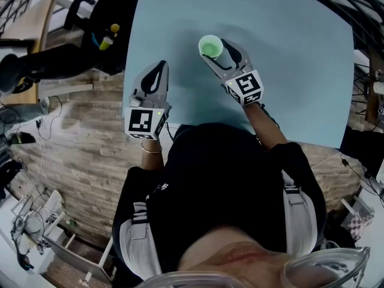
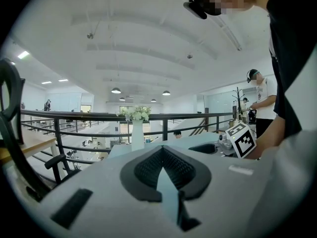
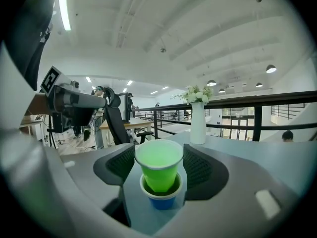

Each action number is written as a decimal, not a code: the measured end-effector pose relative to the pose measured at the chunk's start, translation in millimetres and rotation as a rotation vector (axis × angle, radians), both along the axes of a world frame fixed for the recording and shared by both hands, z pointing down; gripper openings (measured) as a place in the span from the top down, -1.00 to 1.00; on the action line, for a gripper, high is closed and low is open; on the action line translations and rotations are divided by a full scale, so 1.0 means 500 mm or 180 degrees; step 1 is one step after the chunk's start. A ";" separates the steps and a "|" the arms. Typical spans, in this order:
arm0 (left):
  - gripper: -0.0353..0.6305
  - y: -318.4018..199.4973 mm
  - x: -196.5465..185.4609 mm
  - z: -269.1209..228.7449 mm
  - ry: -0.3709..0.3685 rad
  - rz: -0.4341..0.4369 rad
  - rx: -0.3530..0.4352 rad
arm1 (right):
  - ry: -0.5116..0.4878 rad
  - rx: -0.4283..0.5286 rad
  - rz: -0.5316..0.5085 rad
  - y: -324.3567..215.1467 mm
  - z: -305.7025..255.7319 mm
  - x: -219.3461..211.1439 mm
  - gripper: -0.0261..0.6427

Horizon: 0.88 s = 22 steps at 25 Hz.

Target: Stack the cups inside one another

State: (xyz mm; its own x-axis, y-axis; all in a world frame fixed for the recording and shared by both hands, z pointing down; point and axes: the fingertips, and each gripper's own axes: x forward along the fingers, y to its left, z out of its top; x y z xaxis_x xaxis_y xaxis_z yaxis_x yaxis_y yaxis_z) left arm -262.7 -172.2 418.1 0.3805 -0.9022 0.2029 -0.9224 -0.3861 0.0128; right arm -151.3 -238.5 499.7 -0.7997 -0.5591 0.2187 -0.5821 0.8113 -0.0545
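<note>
Right gripper (image 3: 159, 151) pinches the green plastic cup (image 3: 158, 167), nested in the blue plastic cup (image 3: 162, 202). Seat it straight down, then release gently. Left gripper (image 2: 162, 148) waits near-left, fingers pressed together, empty.

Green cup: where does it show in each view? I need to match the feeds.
Head view: upper middle, green cup at the right gripper's tips.
Left gripper view: not in it.
Right gripper view: centre, between the jaws, nested in a blue cup.
Shared landmark: the table, in all three.
</note>
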 end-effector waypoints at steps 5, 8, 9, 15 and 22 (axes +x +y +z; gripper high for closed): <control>0.92 0.009 -0.010 0.001 0.0012 -0.0029 -0.0010 | 0.0102 -0.0047 -0.0011 0.005 0.025 -0.010 0.00; 0.92 0.014 -0.016 0.003 0.0007 -0.0048 -0.0016 | 0.0149 -0.0069 -0.0005 0.007 0.040 -0.013 0.00; 0.92 0.015 -0.019 0.004 0.0006 -0.0054 -0.0018 | 0.0172 -0.0071 -0.0002 0.007 0.045 -0.014 0.00; 0.92 0.019 -0.022 0.008 0.0012 -0.0050 -0.0032 | 0.0295 -0.0123 0.0015 0.010 0.073 -0.017 0.01; 0.92 0.012 -0.014 0.012 0.0003 0.0002 -0.0040 | 0.0231 -0.0194 0.0026 0.010 0.083 -0.010 0.00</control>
